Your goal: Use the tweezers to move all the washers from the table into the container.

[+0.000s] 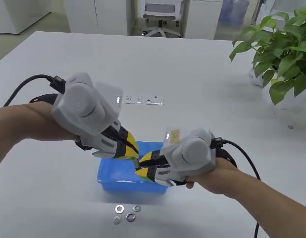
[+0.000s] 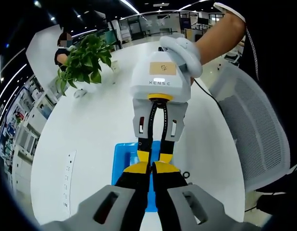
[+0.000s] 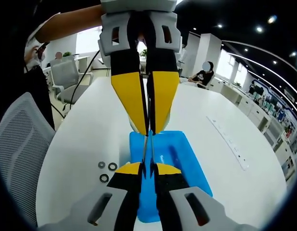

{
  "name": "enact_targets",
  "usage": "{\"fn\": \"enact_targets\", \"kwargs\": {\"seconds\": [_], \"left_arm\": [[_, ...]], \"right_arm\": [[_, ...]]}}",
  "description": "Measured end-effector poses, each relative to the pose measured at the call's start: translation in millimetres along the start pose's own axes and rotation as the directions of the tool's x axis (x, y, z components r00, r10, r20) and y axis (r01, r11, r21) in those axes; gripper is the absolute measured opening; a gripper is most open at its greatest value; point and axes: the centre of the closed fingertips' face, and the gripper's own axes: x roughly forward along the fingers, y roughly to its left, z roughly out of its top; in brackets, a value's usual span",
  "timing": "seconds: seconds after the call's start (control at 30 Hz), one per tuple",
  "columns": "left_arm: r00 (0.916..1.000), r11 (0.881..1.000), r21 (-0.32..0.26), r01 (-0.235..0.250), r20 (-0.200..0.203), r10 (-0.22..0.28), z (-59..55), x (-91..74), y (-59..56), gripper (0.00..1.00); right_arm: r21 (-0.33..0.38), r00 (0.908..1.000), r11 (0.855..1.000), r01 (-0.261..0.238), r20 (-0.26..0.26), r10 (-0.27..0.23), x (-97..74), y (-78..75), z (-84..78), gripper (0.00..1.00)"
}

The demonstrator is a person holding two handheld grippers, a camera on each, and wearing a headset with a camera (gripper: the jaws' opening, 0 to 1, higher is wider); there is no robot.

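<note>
Over the blue container [image 1: 124, 182] my two grippers meet tip to tip. The left gripper [image 1: 132, 150] comes in from the left, the right gripper [image 1: 142, 167] from the right. In the right gripper view, thin metal tweezers [image 3: 147, 147] run from my right gripper [image 3: 148, 169] up into the yellow jaws of the left gripper [image 3: 148, 126], and both are shut on them. The left gripper [image 2: 152, 168] faces the right gripper [image 2: 154, 157] above the container [image 2: 120, 159]. Several washers [image 1: 127, 213] lie on the table in front of the container [image 3: 187, 159], also seen as washers [image 3: 106, 170].
A white power strip [image 1: 139, 99] lies beyond the grippers. A potted plant [image 1: 281, 49] stands at the far right and an office chair [image 1: 162, 15] behind the table's far edge. Black cables trail from both grippers.
</note>
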Motion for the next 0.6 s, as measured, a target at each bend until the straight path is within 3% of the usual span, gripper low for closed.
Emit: {"fn": "enact_targets", "kwargs": {"seconds": [0.6], "left_arm": [[0.9999,1.000,0.000,-0.008,-0.011,0.008,4.7,-10.9,-15.0,0.05]], "right_arm": [[-0.018,0.9999,1.000,0.007,0.015,-0.007,-6.5,15.5,10.3,0.11]]}}
